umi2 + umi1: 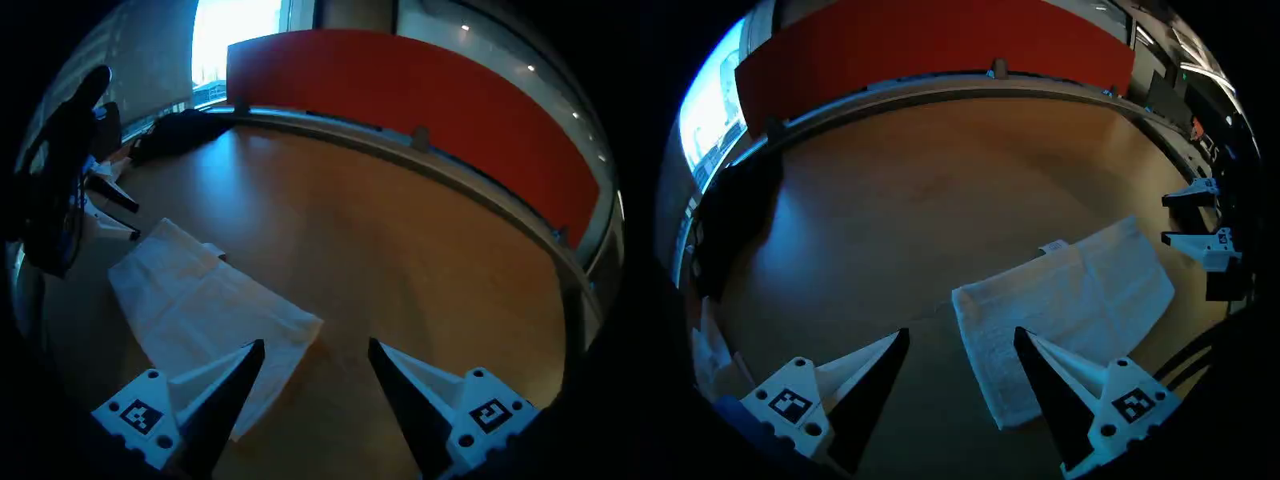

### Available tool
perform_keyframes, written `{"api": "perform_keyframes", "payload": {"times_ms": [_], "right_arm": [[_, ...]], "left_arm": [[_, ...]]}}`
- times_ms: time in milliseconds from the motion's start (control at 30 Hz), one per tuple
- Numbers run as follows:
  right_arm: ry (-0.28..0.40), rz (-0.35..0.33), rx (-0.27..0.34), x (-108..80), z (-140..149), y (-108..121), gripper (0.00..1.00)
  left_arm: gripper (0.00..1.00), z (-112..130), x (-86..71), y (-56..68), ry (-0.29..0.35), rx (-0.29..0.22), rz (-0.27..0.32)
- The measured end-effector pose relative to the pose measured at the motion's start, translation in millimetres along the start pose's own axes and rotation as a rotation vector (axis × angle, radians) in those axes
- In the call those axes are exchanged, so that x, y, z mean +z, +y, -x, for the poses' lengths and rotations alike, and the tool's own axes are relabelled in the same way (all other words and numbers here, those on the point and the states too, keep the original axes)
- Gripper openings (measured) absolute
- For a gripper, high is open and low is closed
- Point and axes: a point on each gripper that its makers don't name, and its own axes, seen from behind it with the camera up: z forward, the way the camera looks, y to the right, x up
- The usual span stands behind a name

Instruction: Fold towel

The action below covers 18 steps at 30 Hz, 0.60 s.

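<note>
Nearest: left gripper spread wide, nothing between the fingers; its right finger overlaps the near edge of the white towel. right gripper also apart and empty, with its left finger over the towel's other end. Towel lies flat on the wooden bench, between both grippers. Red partition runs along the bench's far edge.

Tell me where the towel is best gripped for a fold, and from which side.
Probably the two corners of its near long edge. The towel lies flat on the table, lengthwise between the open left hand-held gripper and right hand-held gripper, so each would come in low from its own end, slipping one finger under a corner.
</note>
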Motion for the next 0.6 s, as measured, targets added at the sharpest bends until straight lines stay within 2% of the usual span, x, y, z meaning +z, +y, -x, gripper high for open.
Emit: {"api": "perform_keyframes", "payload": {"times_ms": [367,600], "right_arm": [[0.004,-0.009,-0.005,-22.0,11.1,-14.9,1.0],[0.001,-0.007,0.009,-37.6,24.5,-25.9,1.0]], "left_arm": [[0.97,21.7,-20.5,2.4,0.011,-0.013,-0.01],[0.97,44.1,-34.9,6.0,0.009,-0.047,-0.017]]}}
